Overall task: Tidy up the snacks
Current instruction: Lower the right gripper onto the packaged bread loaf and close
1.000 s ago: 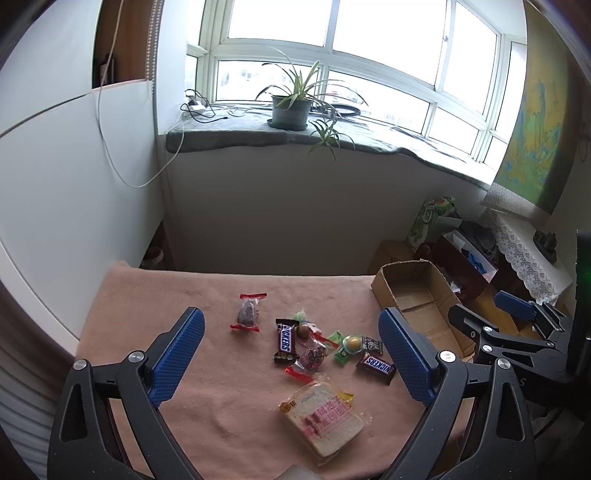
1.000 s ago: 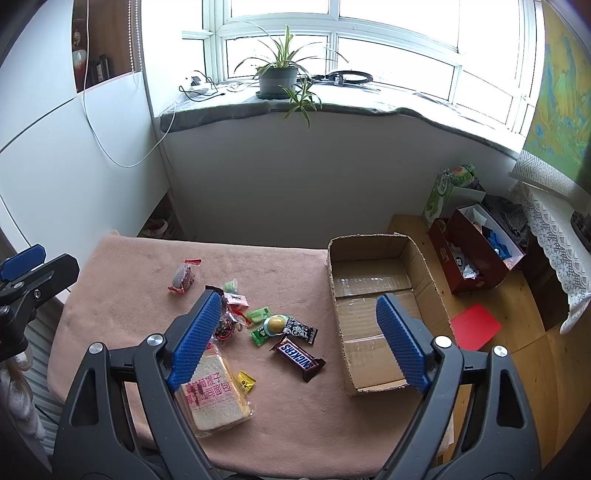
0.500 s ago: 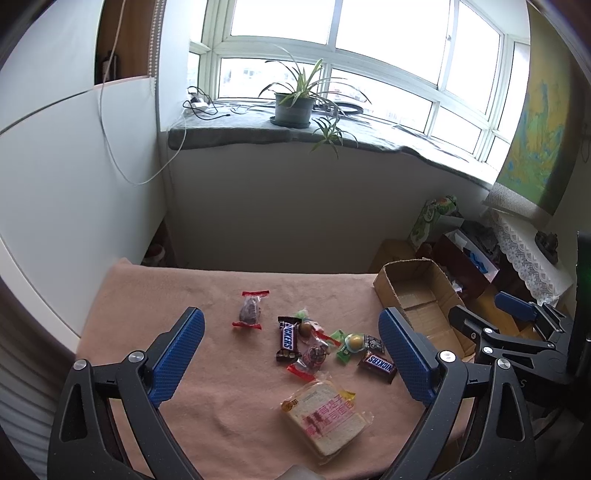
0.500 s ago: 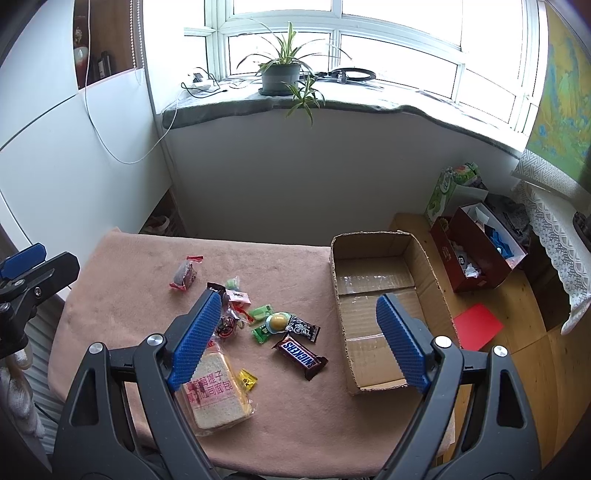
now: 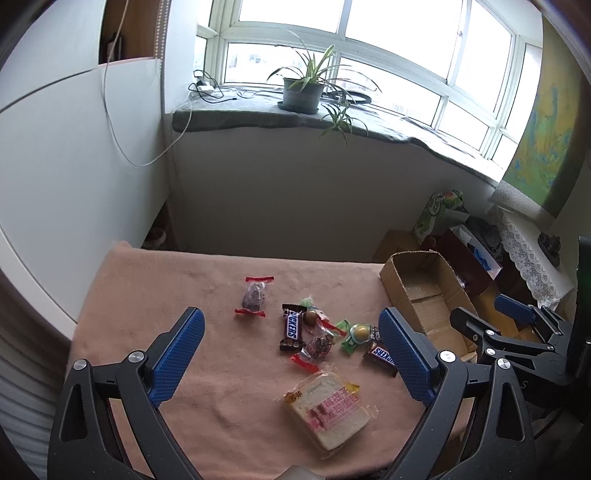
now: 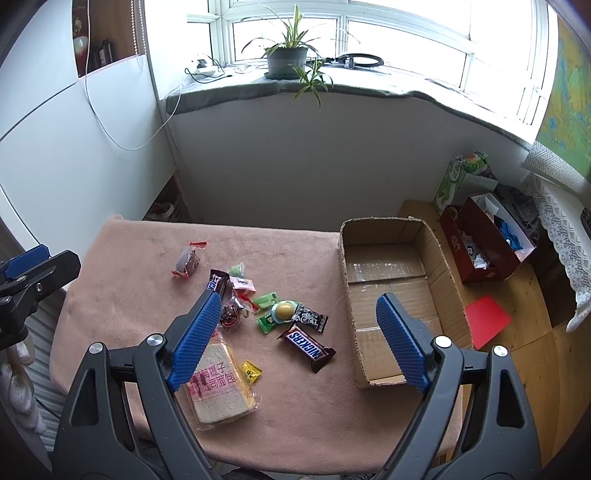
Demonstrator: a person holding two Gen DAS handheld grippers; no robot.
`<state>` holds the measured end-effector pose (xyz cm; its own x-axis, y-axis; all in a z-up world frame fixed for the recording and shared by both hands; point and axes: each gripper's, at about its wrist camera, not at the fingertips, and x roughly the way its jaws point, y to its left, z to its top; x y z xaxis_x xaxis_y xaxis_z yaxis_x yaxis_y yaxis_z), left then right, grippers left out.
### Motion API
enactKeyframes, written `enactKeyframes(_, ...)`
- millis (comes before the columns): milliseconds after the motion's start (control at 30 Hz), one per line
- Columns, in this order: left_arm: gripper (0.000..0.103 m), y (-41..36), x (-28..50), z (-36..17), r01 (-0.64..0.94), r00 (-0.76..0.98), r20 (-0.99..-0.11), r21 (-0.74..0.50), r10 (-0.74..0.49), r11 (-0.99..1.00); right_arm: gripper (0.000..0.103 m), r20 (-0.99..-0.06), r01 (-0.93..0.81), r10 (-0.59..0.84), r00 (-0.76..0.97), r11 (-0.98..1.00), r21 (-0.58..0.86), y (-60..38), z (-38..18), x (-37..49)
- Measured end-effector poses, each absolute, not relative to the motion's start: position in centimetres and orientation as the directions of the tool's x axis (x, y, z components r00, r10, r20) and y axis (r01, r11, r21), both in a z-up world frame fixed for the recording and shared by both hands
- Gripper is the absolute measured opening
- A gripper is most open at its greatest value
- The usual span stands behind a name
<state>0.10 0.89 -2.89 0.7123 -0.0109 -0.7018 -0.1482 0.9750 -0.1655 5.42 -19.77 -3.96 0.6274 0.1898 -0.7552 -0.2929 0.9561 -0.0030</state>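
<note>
Daylight pours through a wide window [image 6: 369, 33] above a grey sill [image 6: 258, 86] holding a potted plant [image 6: 286, 59]. White walls [image 6: 277, 166] meet below it; a cable [image 6: 110, 125] hangs down the left one. At right, wooden floor [image 6: 535, 350] and a lace cloth [image 6: 557, 229].

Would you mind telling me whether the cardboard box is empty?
Empty: the cardboard box shows only its bare floor, and the snacks lie outside on the cloth.

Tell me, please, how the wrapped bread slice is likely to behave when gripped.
The bread slice looks soft, so it would probably squash under a firm squeeze. Its loose, clear wrapper may slip or crinkle. It seems light for its size.
</note>
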Motion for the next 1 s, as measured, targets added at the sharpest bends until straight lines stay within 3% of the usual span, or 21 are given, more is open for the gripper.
enactKeyframes(500, 0.091, 5.0, 0.3, -9.2, -0.254, 0.587, -0.797, -0.345, -0.139, 0.904, 0.088, -0.873, -0.408, 0.322, 0.367, 0.899, 0.16, -18.6, -11.5, 6.9)
enactKeyframes(700, 0.055, 4.8, 0.2, -12.7, -0.265, 0.485, -0.837, -0.418, -0.254, 0.869, 0.088, -0.895, -0.424, 0.386, 0.223, 0.865, 0.268, -17.7, -15.0, 7.3)
enactKeyframes(767, 0.046, 4.8, 0.0, -14.1, -0.285, 0.452, -0.839, -0.458, -0.303, 0.842, 0.081, -0.898, -0.42, 0.404, 0.175, 0.855, 0.303, -17.4, -16.3, 7.5)
enactKeyframes(833, 0.042, 4.7, -0.2, -15.3, -0.295, 0.417, -0.84, -0.486, -0.347, 0.822, 0.067, -0.904, -0.408, 0.412, 0.118, 0.849, 0.334, -17.1, -17.9, 7.8)
enactKeyframes(1000, 0.041, 3.8, -0.2, -17.6, -0.291, 0.338, -0.834, -0.534, -0.437, 0.794, 0.057, -0.904, -0.375, 0.425, 0.042, 0.846, 0.38, -17.0, -20.2, 8.2)
